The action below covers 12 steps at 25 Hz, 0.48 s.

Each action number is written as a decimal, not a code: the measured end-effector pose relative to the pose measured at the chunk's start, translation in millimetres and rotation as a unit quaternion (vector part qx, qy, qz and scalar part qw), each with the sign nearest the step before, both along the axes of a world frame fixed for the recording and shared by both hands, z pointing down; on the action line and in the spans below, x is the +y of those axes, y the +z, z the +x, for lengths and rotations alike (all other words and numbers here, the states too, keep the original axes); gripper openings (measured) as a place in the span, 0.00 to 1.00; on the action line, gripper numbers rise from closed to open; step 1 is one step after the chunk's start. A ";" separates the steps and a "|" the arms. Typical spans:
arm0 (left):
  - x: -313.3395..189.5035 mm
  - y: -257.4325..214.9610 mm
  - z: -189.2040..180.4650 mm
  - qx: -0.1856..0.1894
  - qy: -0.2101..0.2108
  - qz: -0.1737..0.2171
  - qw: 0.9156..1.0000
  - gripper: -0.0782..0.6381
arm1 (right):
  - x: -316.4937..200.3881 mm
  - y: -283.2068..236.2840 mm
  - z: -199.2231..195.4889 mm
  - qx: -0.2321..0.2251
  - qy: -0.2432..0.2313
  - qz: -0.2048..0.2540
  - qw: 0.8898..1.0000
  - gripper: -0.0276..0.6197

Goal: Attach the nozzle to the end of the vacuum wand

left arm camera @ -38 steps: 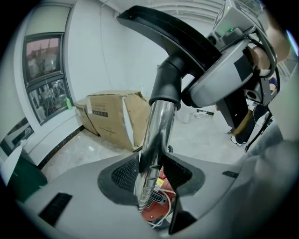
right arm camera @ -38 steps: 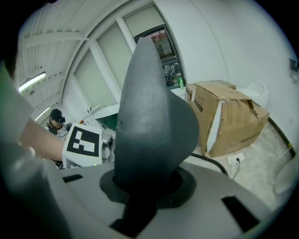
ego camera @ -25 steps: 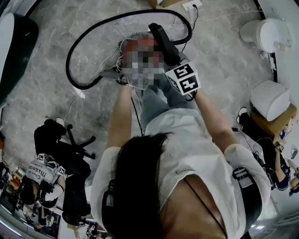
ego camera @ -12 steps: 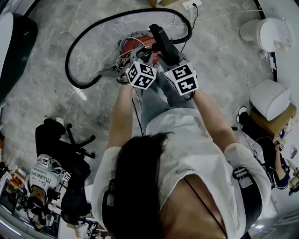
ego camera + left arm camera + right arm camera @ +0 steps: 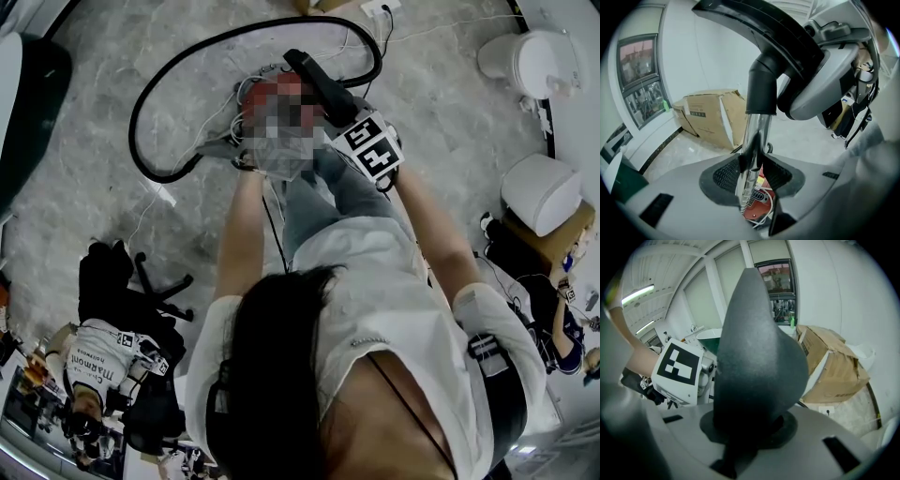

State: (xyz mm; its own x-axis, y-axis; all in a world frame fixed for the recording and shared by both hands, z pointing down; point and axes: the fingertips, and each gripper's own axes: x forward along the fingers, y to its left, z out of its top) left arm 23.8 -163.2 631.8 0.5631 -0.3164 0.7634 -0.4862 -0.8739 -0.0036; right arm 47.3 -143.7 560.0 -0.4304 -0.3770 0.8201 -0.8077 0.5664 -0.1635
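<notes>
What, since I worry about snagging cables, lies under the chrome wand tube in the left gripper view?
Below the chrome wand tube, clamped in the left tongs that have just been closing, a red vacuum body and white cable show. The tongs' grey body covers the rest.

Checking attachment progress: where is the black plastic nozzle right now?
Upper centre of the head view, the black plastic nozzle is clamped in the right gripper, over the red vacuum body; its collar sits over the shiny metal wand.
</notes>
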 end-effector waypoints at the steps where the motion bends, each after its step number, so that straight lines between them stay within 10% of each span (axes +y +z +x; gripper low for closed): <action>1: -0.4 0.4 1.3 0.000 0.000 -0.001 1.000 0.32 | 0.1 0.4 0.9 -0.004 -0.006 -0.005 1.000 0.18; 12: -4.6 -4.4 5.9 0.009 0.016 0.011 1.000 0.32 | -6.8 -4.1 -9.7 -0.073 0.110 -0.070 0.989 0.19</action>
